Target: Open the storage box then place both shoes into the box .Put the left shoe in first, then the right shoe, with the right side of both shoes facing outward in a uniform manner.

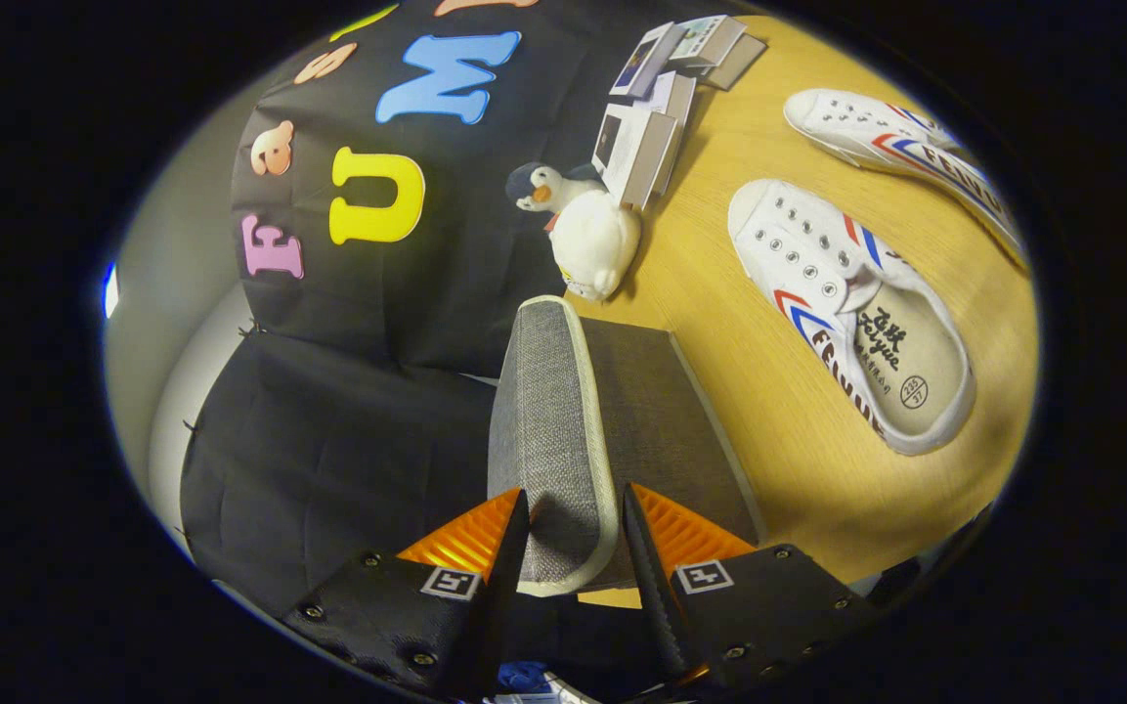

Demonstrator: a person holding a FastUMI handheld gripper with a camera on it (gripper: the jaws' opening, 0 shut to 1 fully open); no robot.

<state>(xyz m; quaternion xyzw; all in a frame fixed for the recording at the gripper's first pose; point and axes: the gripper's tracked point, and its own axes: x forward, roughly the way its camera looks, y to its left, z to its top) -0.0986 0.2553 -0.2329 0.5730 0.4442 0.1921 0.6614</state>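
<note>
Gripper (575, 543) fingers stand a little apart with the near edge of the grey woven-fabric lid (551, 440), trimmed in pale piping, between them. Whether both pads actually press on it I cannot tell, since a thin gap seems to show on one side.

Beneath everything, the light wooden table (798, 430) carries all the task's things. The dark grey fabric storage box (666, 430) sits just ahead of the fingers, its lid tipped up on edge. By my judgement the opening step is under way or nearly finished. What the box holds is hidden; no shoe can be seen in it.

Both shoes are still out on the table, so neither placing step looks begun. The nearer white canvas sneaker with red and blue stripes (846, 313) lies beside the box, its opening facing up. The second matching white canvas sneaker (900, 147) lies beyond it, well apart from the box. Which one is the left shoe I cannot tell from here.

Farther off, a white and dark-blue plush penguin (583, 225) sits close behind the box, against the wall. A row of small cardboard cartons (661, 98) lies just past the penguin.
</note>
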